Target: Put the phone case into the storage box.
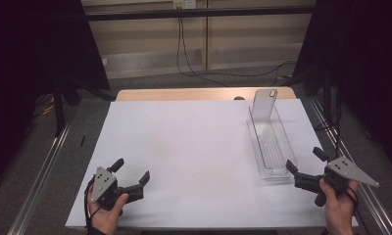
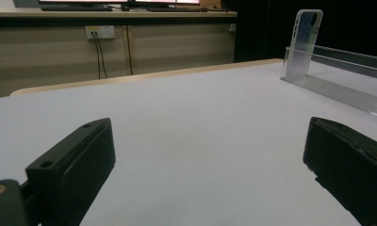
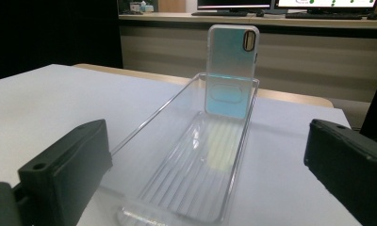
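A phone case stands upright at the far end of a clear tray on the tabletop's right; both claws, left and right, rest spread and empty at the near edge.

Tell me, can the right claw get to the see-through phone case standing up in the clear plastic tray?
Probably yes: the right claw is open, facing the clear plastic tray, with nothing before the see-through phone case.

High view looks down from above; both gripper views skim the table, sharing the far tray.
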Motion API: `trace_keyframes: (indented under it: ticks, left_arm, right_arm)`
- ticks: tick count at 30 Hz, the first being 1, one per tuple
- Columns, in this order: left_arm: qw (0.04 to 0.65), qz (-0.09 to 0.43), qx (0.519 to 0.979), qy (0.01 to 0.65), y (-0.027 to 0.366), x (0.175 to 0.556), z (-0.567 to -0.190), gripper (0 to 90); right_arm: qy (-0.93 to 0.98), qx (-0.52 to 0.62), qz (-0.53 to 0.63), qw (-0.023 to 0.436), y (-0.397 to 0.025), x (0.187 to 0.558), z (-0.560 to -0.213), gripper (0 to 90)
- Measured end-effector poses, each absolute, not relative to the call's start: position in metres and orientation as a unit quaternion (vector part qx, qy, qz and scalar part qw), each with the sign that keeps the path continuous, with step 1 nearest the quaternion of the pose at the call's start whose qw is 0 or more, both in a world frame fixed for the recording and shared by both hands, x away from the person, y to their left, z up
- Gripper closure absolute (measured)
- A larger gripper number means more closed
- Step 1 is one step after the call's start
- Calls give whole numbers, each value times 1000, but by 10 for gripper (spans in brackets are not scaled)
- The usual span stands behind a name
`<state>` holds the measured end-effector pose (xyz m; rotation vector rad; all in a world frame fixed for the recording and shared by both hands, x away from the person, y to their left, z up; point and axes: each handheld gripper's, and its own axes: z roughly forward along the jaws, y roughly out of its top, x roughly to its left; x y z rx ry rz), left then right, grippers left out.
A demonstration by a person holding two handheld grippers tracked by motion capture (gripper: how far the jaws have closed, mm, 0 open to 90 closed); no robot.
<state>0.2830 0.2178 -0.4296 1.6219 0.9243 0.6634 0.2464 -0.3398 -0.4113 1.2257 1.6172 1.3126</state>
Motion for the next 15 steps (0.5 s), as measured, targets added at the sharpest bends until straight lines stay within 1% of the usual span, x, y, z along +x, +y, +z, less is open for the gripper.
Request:
trace_keyframes:
  ticks: [2, 15]
  left_arm:
    - [549, 277, 683, 395, 217, 282, -430, 28]
    - [542, 279, 685, 398, 219, 275, -430, 32]
  right_arm:
    - [627, 476, 508, 351, -340, 243, -415, 4]
    - [617, 499, 490, 360, -339, 223, -431, 0]
